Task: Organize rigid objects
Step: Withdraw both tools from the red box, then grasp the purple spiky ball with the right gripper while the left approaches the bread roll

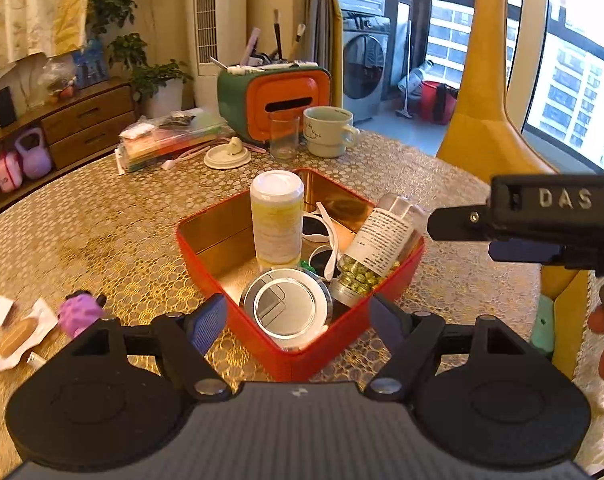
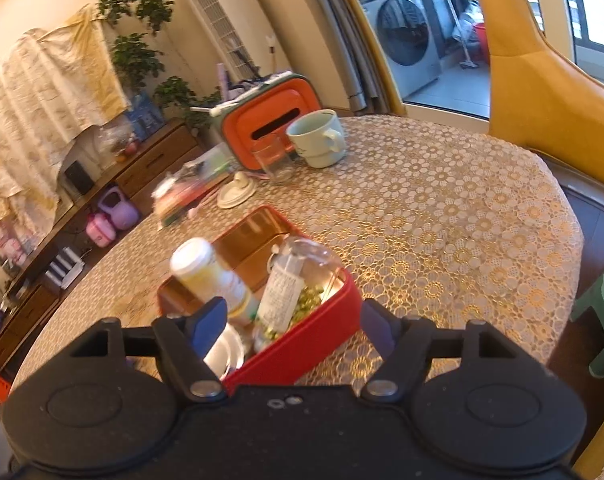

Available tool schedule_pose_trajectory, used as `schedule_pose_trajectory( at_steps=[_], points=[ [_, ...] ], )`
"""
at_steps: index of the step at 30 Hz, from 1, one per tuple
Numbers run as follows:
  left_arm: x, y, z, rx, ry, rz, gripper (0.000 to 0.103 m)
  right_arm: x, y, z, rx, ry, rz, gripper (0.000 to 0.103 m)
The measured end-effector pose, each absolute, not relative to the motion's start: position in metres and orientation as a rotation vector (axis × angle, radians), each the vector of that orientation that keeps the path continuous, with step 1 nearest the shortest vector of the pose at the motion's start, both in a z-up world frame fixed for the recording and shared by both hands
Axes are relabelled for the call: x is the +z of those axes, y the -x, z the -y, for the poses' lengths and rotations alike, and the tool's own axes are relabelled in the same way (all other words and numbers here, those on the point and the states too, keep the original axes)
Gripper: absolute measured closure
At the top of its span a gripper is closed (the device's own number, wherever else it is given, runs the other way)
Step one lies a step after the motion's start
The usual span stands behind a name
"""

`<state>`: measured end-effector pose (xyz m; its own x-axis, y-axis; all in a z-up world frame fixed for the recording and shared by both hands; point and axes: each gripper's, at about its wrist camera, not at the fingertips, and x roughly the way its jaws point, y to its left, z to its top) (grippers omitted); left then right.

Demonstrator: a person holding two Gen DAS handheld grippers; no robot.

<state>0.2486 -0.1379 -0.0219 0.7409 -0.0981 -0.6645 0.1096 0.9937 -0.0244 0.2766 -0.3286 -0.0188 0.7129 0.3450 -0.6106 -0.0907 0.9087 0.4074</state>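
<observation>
Both grippers, left (image 1: 297, 316) and right (image 2: 289, 320), hover wide and empty over the red tin (image 1: 382, 300) on the counter (image 1: 101, 232), where bottle (image 1: 277, 220), jar (image 1: 376, 248), sunglasses (image 1: 322, 236) and mirror (image 1: 285, 308) sit gathered for tidiness.

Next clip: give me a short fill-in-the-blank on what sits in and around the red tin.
1. The round mirror lies inside the ____ tin.
2. The clear bottle leaning on the tin's rim holds ____ pellets.
3. The white-capped bottle stands ____ in the tin.
4. Behind the drinking glass stands an ____ box.

Answers: red; green; upright; orange
</observation>
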Motion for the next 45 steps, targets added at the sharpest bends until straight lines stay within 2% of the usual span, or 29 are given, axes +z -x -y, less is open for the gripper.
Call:
schedule_pose_trajectory(
  at_steps=[14,25,28,45],
  points=[
    [0.003,-0.188,0.103,-0.032,0.047,-0.691,0.025,0.005,-0.218,0.304,0.377,-0.263,-0.691,0.024],
    [0.006,-0.167,0.041,0.012,0.064,-0.661,0.025,0.007,-0.194,0.244,0.453,-0.152,-0.662,0.007],
    [0.005,-0.162,0.023,0.069,0.046,-0.639,0.014,0.006,-0.189,0.224,0.482,-0.126,-0.654,0.000],
    [-0.031,-0.176,-0.083,0.129,0.047,-0.680,0.014,-0.022,-0.205,0.130,0.574,-0.004,-0.687,0.000]
  ],
)
